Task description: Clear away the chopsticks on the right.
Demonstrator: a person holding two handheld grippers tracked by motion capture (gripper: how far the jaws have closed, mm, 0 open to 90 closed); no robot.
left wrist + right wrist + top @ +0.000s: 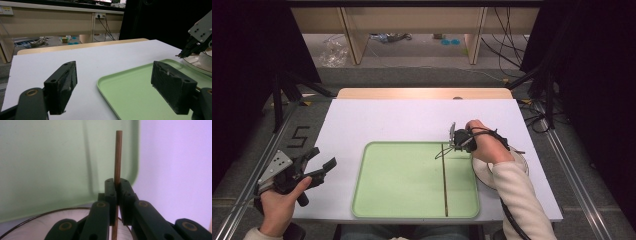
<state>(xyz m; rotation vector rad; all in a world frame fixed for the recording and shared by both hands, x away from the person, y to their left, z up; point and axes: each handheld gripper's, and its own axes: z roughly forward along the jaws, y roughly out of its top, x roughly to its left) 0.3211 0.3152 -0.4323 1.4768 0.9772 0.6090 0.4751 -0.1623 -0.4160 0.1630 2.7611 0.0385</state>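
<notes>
Your right tongs (117, 185) are pinched tight on the thin stick (444, 180) lying along the right side of the green tray (384, 200), your left tongs (323, 168) wait wide open and empty by the tabletop's left edge, so next lift the stick slowly

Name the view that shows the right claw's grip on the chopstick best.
Right gripper view: the right claw is shut on the chopstick, seen close. The high view shows it small, over the tray; the left gripper view shows only the distant claw tips.
</notes>
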